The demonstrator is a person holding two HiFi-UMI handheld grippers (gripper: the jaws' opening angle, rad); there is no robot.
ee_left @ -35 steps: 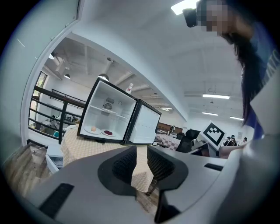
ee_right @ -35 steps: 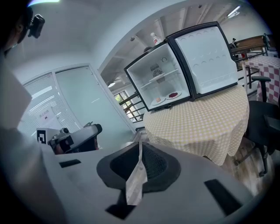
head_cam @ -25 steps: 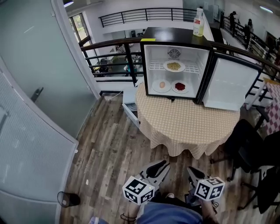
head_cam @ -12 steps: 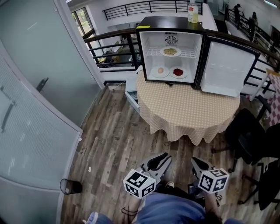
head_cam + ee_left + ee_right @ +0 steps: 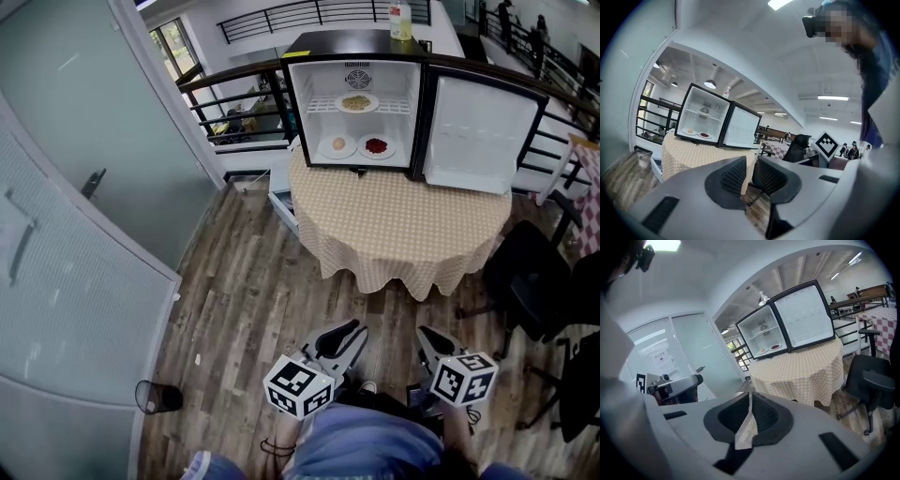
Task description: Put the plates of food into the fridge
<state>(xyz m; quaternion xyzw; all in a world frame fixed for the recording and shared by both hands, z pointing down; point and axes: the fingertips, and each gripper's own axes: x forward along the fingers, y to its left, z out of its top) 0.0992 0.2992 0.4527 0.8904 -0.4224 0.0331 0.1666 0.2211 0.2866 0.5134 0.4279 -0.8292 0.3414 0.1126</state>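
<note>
A small black fridge (image 5: 361, 94) stands open on the round table (image 5: 403, 234), its door (image 5: 483, 131) swung out to the right. Inside, a plate of noodles (image 5: 356, 102) sits on the upper shelf; a plate with an egg (image 5: 337, 145) and a plate of red food (image 5: 376, 146) sit on the bottom. Both grippers hang low by my body, far from the table. My left gripper (image 5: 349, 330) (image 5: 751, 161) shows a narrow gap with nothing in it. My right gripper (image 5: 427, 336) (image 5: 750, 397) has its pads together and is empty. The fridge (image 5: 701, 117) (image 5: 764, 336) is distant in both gripper views.
A bottle (image 5: 400, 21) stands on top of the fridge. A black chair (image 5: 530, 281) is right of the table, and a white box (image 5: 281, 192) lies at its left foot. Glass wall and door (image 5: 75, 234) run along the left. Wooden floor lies between me and the table.
The fridge and table have slid up and away in the head view, as if I have stepped back. Both grippers stay low by my body, jaws unchanged.
</note>
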